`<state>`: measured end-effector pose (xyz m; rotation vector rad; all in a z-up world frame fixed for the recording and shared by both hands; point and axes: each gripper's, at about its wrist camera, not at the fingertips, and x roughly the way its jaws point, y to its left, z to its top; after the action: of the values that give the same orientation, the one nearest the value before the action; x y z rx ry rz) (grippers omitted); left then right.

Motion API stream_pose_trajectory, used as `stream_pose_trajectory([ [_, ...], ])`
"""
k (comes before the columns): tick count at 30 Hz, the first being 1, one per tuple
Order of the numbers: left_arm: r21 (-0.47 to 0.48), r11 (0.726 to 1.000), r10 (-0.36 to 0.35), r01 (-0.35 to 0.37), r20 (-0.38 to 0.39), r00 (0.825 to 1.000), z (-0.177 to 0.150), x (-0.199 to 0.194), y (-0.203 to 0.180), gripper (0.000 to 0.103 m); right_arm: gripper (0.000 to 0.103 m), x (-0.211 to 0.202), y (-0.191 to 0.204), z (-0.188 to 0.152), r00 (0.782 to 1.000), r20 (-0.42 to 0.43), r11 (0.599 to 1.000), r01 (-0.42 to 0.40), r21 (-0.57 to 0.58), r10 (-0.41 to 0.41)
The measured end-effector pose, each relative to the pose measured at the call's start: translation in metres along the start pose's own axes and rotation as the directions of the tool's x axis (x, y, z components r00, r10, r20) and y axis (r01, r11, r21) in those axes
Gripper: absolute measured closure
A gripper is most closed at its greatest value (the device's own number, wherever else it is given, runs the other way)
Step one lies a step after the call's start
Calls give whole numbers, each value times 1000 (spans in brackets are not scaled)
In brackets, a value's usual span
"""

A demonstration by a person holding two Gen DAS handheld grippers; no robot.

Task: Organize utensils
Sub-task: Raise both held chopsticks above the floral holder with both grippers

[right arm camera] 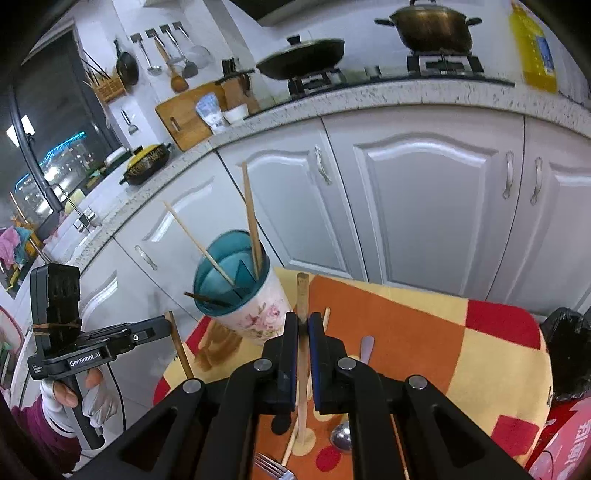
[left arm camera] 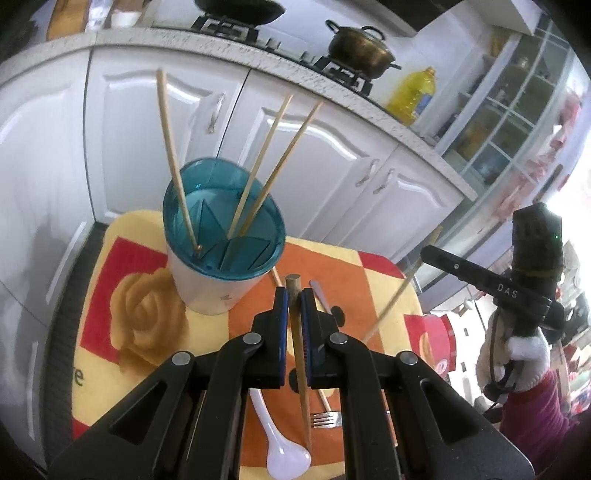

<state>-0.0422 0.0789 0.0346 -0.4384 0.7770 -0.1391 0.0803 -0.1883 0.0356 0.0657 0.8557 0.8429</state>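
Observation:
A white floral utensil holder with a teal divided insert (left arm camera: 221,236) stands on the patterned cloth and holds three chopsticks (left arm camera: 173,162). It also shows in the right wrist view (right arm camera: 236,291). My left gripper (left arm camera: 294,295) is shut on a wooden chopstick (left arm camera: 300,354), just right of the holder. My right gripper (right arm camera: 303,321) is shut on another wooden chopstick (right arm camera: 303,295), raised right of the holder. On the cloth lie a white spoon (left arm camera: 280,443), a fork (left arm camera: 327,419) and a metal spoon (right arm camera: 343,435).
The small table has an orange, red and yellow cloth (right arm camera: 406,332). White kitchen cabinets (right arm camera: 424,206) stand close behind it. A stove with pots (right arm camera: 432,29) sits on the counter above. A black bag (right arm camera: 565,354) is at the table's right edge.

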Motion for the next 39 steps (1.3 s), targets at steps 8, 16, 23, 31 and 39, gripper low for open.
stream_pose_trajectory([
  [8,75,997,-27,23,45,999,9,-33,-16,98,98,-28,15,13,998,57,999,-8,-40,10],
  [16,101,994,-59,50,87,994,32,-63,-22,101,98,-46,29,40,994,109,997,-5,-77,13],
  [23,130,989,-93,73,156,983,68,-95,-31,101,98,-64,52,75,984,175,992,-15,-128,37],
  [31,76,997,-4,-7,150,989,58,-84,-4,96,98,-58,59,78,984,167,991,-40,-128,61],
  [39,-34,990,141,-138,85,986,46,-28,43,63,98,-42,55,70,990,128,993,-46,-111,60],
])
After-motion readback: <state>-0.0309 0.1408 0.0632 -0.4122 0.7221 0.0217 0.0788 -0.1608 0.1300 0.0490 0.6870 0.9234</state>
